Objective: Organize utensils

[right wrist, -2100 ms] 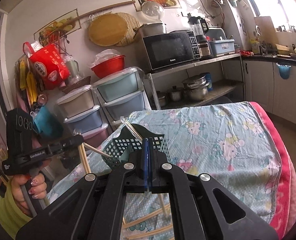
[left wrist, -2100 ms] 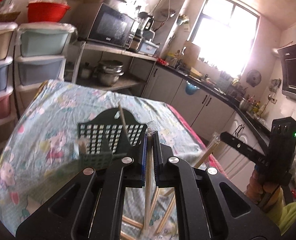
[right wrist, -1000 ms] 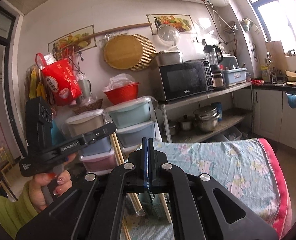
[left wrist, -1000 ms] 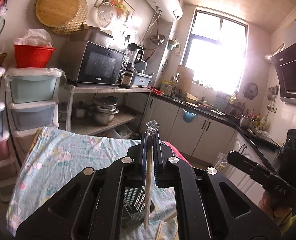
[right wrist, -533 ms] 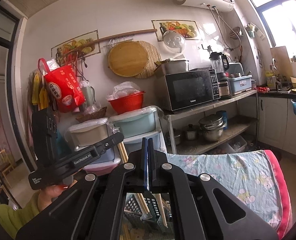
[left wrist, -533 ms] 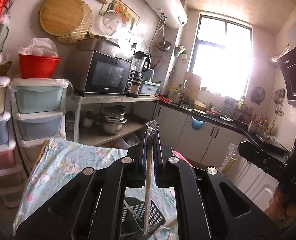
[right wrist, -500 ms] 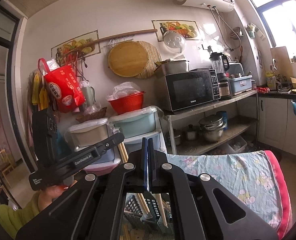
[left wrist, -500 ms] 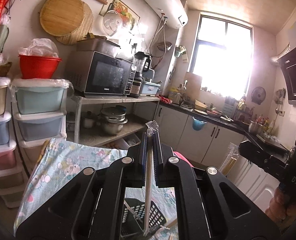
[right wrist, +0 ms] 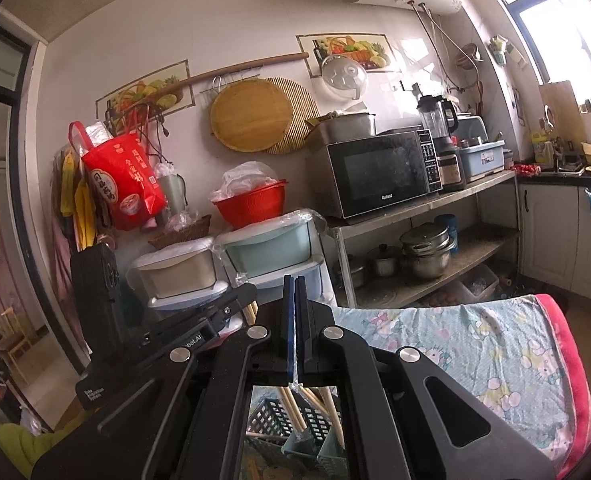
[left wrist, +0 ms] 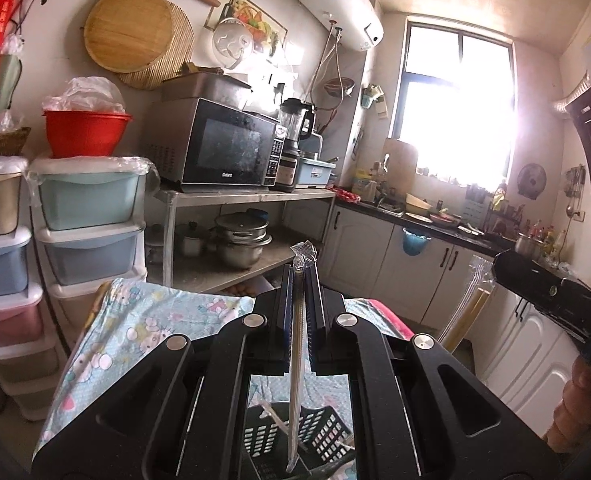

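Note:
My left gripper (left wrist: 299, 280) is shut on a plastic-wrapped pair of chopsticks (left wrist: 295, 392) that hangs straight down over the dark green utensil basket (left wrist: 319, 436). My right gripper (right wrist: 294, 292) is shut on the clear wrapper of another chopstick pair (right wrist: 327, 400), whose sticks reach down to the same basket (right wrist: 279, 416). In the left wrist view the right gripper (left wrist: 543, 288) shows at the right with its wrapped chopsticks (left wrist: 467, 312). In the right wrist view the left gripper (right wrist: 199, 324) shows at the left.
The basket stands on a table with a light-blue cartoon cloth (right wrist: 495, 360). Stacked plastic drawers (left wrist: 87, 216) and a metal shelf with a microwave (left wrist: 223, 148) and pots (left wrist: 239, 236) stand behind. Kitchen counters (left wrist: 435, 248) run along the right wall.
Both grippers have risen and tilted up, so the basket has dropped to the bottom of both views. Both wrapped pairs now hang more upright over the basket.

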Demonstrator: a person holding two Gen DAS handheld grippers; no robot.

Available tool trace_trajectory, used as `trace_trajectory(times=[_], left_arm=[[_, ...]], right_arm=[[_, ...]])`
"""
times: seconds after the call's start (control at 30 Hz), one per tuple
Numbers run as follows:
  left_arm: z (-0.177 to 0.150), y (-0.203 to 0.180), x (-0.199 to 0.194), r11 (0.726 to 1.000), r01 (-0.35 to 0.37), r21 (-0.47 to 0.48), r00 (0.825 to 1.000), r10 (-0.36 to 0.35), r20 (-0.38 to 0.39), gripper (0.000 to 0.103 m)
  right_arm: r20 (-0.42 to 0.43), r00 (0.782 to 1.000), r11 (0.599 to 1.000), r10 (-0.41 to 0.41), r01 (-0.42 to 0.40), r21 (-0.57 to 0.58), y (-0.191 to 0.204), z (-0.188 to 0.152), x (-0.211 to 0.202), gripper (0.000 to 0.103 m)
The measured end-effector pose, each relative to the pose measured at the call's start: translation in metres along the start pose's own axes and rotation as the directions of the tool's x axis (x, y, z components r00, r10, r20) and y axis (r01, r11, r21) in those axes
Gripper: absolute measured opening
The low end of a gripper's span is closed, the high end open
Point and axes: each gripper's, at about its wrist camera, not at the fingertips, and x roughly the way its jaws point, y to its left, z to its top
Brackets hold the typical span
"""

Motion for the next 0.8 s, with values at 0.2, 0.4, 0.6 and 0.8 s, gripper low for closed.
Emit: trace_trajectory(times=[0.2,0.4,0.6,0.8], left_arm=[[-0.009,0.002,0.006,1.0,-0.019,0.007,1.0,0.019,-0.005,0.003],[-0.019,0.001,0.012,0.999,-0.034,0.022,0.999,0.034,-0.006,0.003],[-0.033,0.001,0.018,0.999,-0.037,0.023,0.999,0.037,-0.025,0.003],[-0.043,0.005,0.022,0.999,-0.039,0.018,0.998,0.04,-0.04,0.003]], right_arm=[[-0.015,1.0,1.0,0.003,-0.002,0.018,-0.006,-0.007,0.01,0.001],[-0.035,0.999,0.999,-0.003,0.004,0.036,-0.013,-0.017,0.02,0.001],[-0.056,0.998,0.999,-0.021,0.024,0.049,-0.02,-0.028,0.028,0.001],[-0.066,0.997,0.998,-0.033,0.037,0.059,-0.024,-0.037,0.03,0.001]])
